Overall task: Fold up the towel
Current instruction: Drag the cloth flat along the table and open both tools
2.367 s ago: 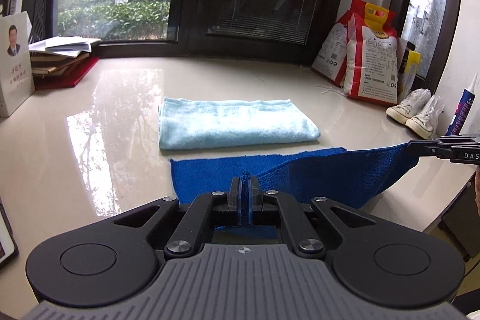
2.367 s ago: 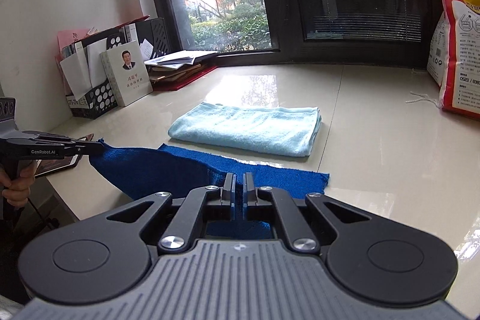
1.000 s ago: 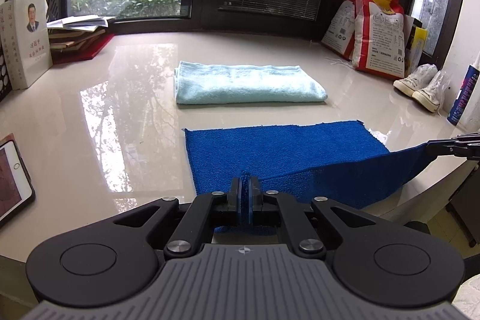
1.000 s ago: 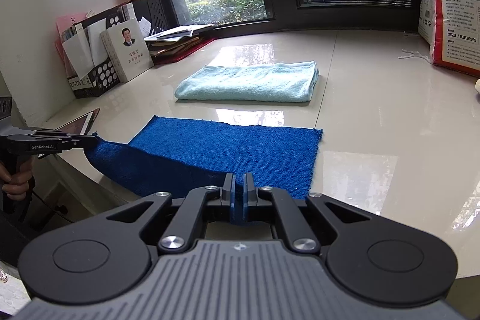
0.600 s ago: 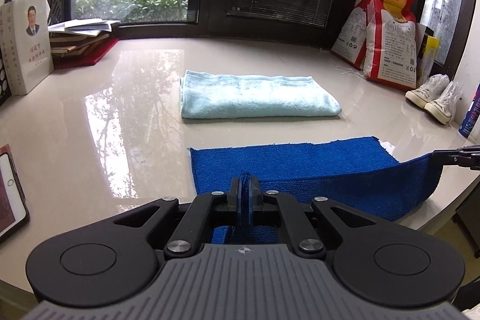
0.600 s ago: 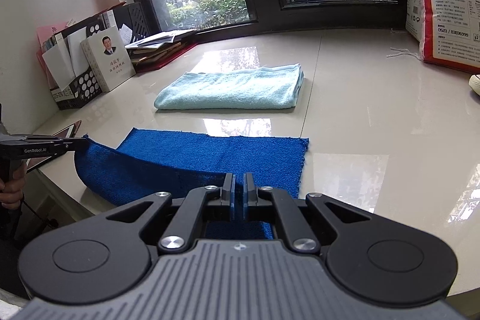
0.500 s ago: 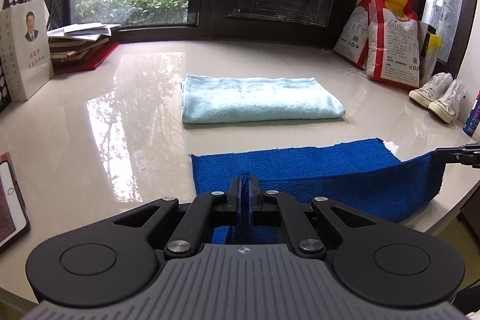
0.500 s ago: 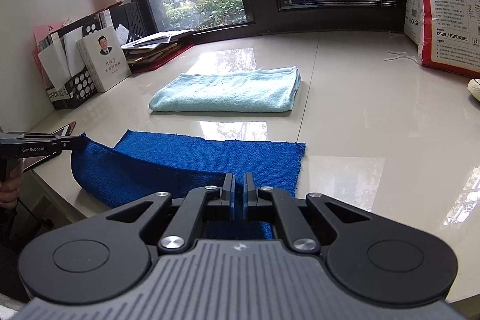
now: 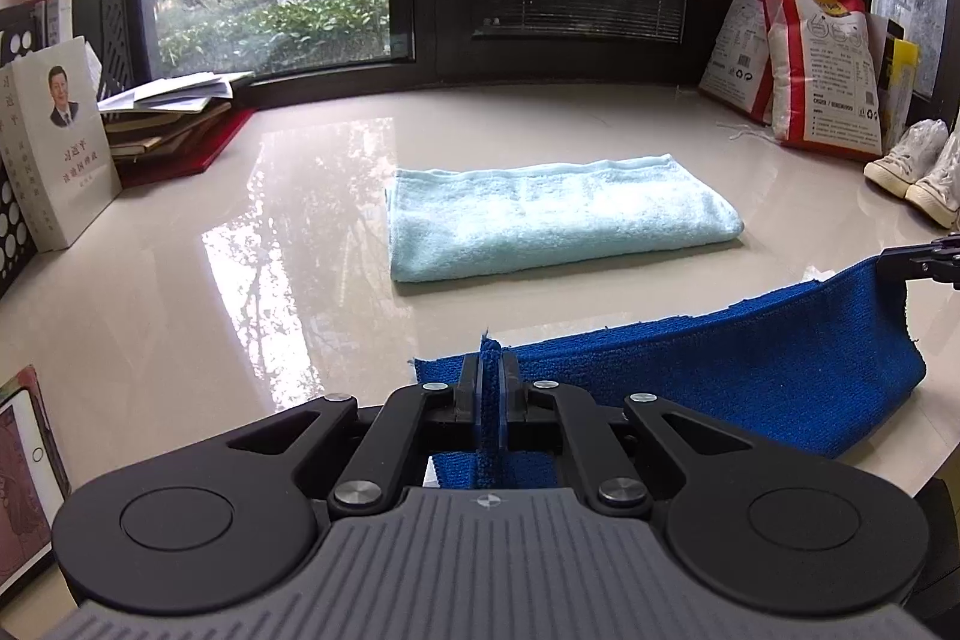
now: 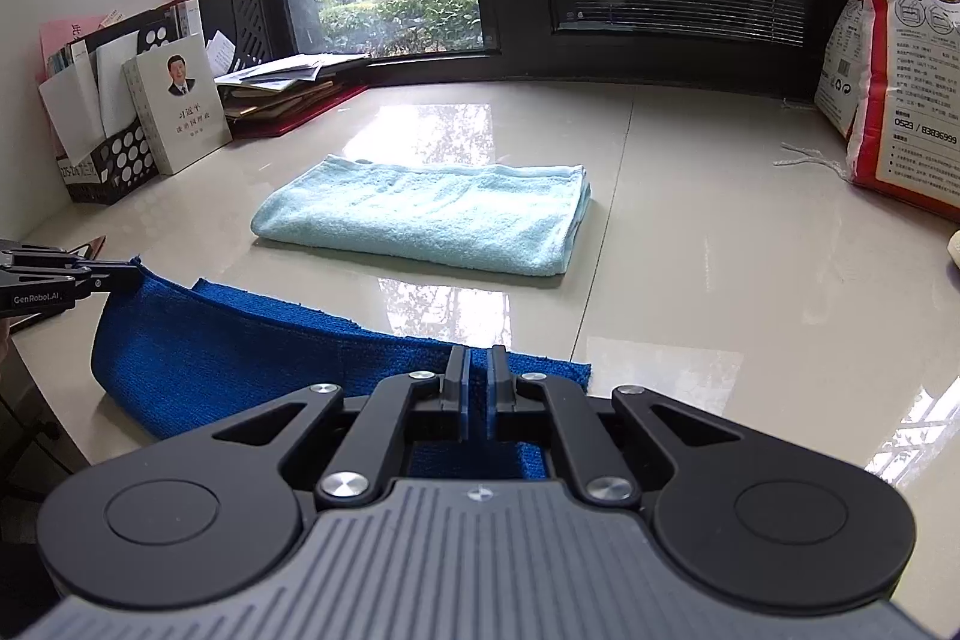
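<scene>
Both grippers have carried the near edge of the blue towel (image 9: pixel 750 358) forward over its far half, so less flat cloth shows ahead than a second ago. Left gripper (image 9: pixel 492 370) and right gripper (image 10: pixel 477 370) each stay clamped on a corner, the cloth sagging between them above the table (image 10: pixel 690 280). Seemingly the half-fold is nearly closed, though the far edge is hidden; the light blue towel (image 9: pixel 552 214) lies folded beyond.
</scene>
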`<state>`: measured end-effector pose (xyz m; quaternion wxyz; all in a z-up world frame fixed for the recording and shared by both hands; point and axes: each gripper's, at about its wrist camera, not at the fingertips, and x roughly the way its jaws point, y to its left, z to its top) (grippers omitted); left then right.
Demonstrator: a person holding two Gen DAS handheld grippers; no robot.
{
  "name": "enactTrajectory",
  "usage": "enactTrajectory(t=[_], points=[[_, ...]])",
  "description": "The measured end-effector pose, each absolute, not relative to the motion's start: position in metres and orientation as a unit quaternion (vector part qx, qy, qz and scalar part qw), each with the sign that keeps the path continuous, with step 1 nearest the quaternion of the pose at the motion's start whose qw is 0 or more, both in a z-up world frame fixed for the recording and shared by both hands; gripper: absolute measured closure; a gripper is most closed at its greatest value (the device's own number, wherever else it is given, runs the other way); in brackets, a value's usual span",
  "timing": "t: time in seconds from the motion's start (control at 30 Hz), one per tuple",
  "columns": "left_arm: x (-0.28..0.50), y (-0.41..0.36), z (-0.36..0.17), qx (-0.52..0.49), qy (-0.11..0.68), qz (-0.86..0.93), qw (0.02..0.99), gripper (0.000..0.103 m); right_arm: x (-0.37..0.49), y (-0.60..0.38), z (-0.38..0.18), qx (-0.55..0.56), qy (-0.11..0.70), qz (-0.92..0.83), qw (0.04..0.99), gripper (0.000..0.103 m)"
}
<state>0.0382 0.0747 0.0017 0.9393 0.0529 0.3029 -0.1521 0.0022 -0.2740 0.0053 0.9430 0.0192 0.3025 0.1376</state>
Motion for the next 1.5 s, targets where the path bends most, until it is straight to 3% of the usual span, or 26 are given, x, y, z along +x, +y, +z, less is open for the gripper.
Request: enactTrajectory(t=[1.23, 1.5], points=[[0.108, 0.084, -0.035, 0.030, 0.362, -0.146, 0.920, 0.096, 0.087, -0.264, -0.018, -0.021, 0.340, 0.144, 0.929, 0.097], [0.109, 0.088, -0.038, 0.030, 0.363, -0.129, 0.923, 0.078, 0.089, -0.263, -0.020, -0.023, 0.341, 0.143, 0.929, 0.096]])
